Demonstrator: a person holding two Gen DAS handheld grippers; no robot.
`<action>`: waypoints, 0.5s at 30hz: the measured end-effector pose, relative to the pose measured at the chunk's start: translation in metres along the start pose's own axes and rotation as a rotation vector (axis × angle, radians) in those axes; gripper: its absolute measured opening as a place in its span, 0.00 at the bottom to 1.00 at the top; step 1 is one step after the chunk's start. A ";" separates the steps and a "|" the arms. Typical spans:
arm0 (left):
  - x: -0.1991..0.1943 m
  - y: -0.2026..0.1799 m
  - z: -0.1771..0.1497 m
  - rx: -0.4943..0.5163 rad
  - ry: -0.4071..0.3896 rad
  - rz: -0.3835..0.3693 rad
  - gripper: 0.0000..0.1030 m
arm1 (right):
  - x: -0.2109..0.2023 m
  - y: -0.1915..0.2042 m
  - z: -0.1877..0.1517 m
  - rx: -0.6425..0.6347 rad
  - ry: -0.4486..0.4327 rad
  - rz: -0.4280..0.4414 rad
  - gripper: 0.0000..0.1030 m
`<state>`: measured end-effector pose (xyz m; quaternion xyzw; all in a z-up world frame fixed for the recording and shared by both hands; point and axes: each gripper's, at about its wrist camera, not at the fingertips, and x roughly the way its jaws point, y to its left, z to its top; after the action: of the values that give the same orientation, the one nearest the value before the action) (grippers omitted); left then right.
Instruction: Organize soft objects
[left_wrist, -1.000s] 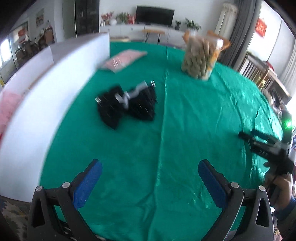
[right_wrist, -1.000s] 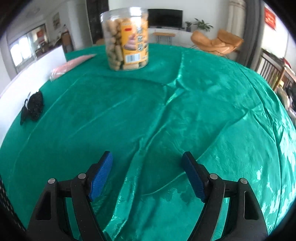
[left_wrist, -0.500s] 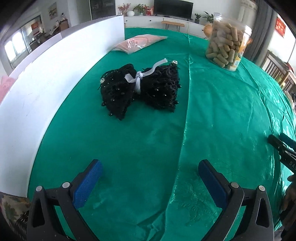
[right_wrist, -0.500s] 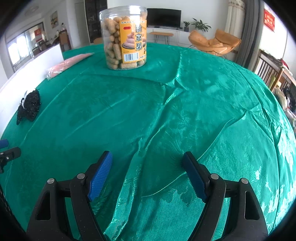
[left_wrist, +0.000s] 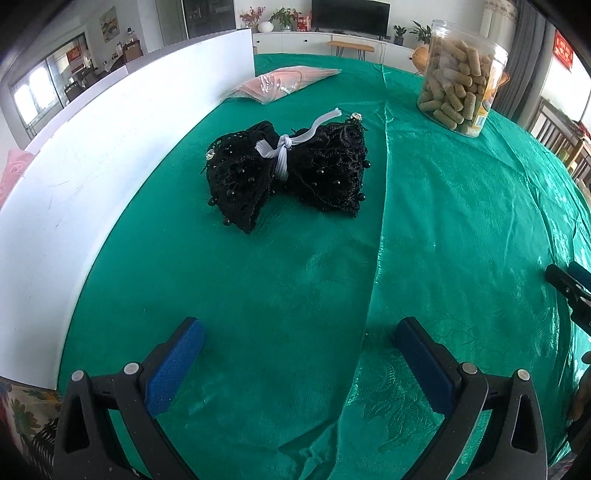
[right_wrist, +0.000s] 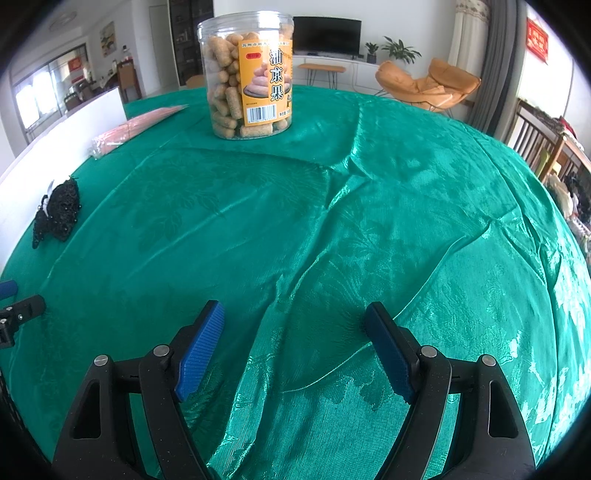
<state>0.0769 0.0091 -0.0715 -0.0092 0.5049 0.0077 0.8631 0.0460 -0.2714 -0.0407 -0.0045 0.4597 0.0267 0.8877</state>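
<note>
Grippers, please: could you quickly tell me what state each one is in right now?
Left gripper: open, holding nothing.
Right gripper: open, holding nothing.

- The left gripper (left_wrist: 299, 354) has black plastic arms with blue ribbed pads (left_wrist: 173, 365) and round silver screws.
- The right gripper (right_wrist: 295, 343) looks the same: black arms, blue pads (right_wrist: 201, 354), silver screws.

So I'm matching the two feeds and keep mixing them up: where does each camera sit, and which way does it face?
Left wrist: on the left gripper, angled down at the black lace bundle; its open jaws show, the right gripper at the right edge.
Right wrist: on the right gripper, facing the snack jar; open jaws show.
Shared: green tablecloth, jar, bundle, pink bag.
</note>
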 end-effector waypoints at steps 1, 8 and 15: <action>0.000 0.000 0.000 0.000 -0.002 0.000 1.00 | 0.001 0.001 0.002 -0.006 0.007 0.004 0.81; -0.001 0.001 0.000 -0.001 -0.007 0.002 1.00 | -0.026 0.063 0.089 -0.215 0.016 0.060 0.79; -0.001 0.001 0.000 0.000 -0.007 0.001 1.00 | 0.018 0.182 0.214 -0.277 0.215 0.227 0.79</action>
<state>0.0762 0.0098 -0.0709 -0.0089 0.5018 0.0081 0.8649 0.2218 -0.0823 0.0717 -0.0775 0.5414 0.1888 0.8156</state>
